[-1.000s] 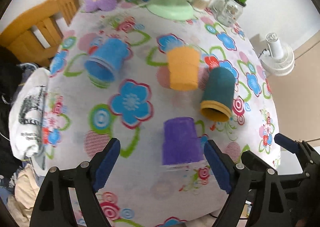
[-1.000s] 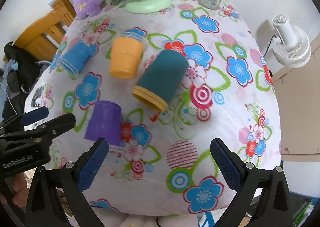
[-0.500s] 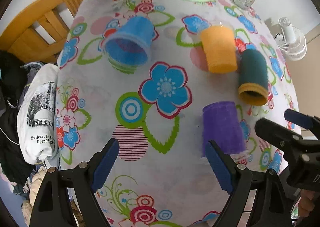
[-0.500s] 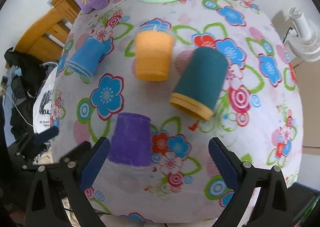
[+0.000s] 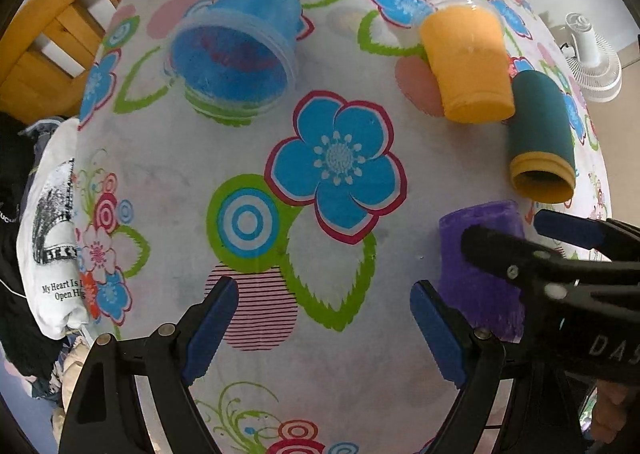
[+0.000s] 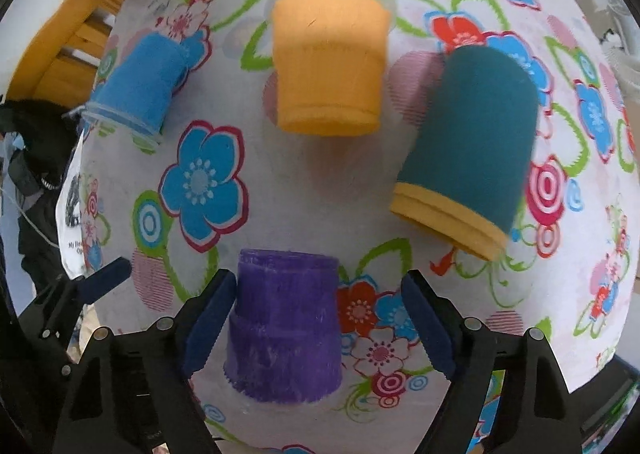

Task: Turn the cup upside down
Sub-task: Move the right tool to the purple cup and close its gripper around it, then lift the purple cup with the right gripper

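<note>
**Right-wrist view: claw straddling the purple cup, no grip made**

Right wrist camera shows the right gripper (image 6: 316, 324) with jaws apart, the purple cup (image 6: 284, 330) between its pads. Left pad looks at or just beside the cup wall; right pad stands clear, tablecloth showing in the gap. Cup lies on the floral tablecloth (image 6: 404, 338), wider end toward the camera; cannot tell which end is the mouth.

Left gripper (image 5: 324, 330) also spread, over bare cloth, holding nothing.

Other cups: blue cup (image 6: 138, 87) on its side, far left; orange cup (image 6: 330, 67) beyond; teal cup (image 6: 470, 151) lying tilted, yellow rim toward the camera, well apart from the purple one.

Progress, judged: early. Approach looks done; closing, lifting, turning over and setting down remain.
</note>
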`<state>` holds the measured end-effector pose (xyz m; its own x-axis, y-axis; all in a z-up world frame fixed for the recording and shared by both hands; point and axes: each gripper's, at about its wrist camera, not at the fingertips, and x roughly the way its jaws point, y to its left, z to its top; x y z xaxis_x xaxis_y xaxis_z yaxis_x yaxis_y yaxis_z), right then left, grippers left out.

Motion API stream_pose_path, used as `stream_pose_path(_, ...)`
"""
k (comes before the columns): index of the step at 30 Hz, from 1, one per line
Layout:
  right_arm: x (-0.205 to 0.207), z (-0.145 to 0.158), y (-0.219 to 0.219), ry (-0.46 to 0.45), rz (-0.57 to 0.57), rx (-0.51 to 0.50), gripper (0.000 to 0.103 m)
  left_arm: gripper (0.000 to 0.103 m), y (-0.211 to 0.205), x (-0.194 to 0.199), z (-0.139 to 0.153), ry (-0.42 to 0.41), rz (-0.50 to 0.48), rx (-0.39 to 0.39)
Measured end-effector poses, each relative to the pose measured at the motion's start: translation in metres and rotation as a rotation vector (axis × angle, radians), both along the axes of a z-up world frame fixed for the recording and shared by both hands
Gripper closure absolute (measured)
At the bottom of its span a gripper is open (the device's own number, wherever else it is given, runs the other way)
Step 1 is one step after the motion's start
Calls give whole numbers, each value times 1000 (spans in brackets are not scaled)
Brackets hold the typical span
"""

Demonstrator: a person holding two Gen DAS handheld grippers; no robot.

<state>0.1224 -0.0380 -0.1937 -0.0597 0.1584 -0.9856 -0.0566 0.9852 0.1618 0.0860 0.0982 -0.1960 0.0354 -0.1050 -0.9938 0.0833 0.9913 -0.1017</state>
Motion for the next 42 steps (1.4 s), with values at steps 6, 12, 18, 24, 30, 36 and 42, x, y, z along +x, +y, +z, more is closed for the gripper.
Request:
stream_pose_path(6, 4, -18, 5, 78, 0, 1, 27, 14, -1, 4, -12, 29, 1, 11)
stream_pose_path(12, 5, -27, 3, 129, -22, 21, 44, 14, 4, 5, -16, 47, 9, 6)
stream_pose_path(18, 3, -15, 1, 79, -11, 31, 45, 14, 2, 7, -15, 40, 5, 4)
stream_pose_path(24, -8, 7, -3, 1, -4, 40, 45, 14, -7, -2, 0, 10, -1, -5)
stream_pose_path(30, -15, 31, -14, -163, 15, 20, 45, 14, -13, -15, 19, -36, -9, -27)
stream_pose_path(36, -34, 49, -29, -308, -1, 33, 45, 14, -15, -33, 34, -68, 9, -23)
stream_pose_path(42, -54, 58, -32, -432, 30, 44, 45, 14, -13, -46, 45, -104, 38, -19)
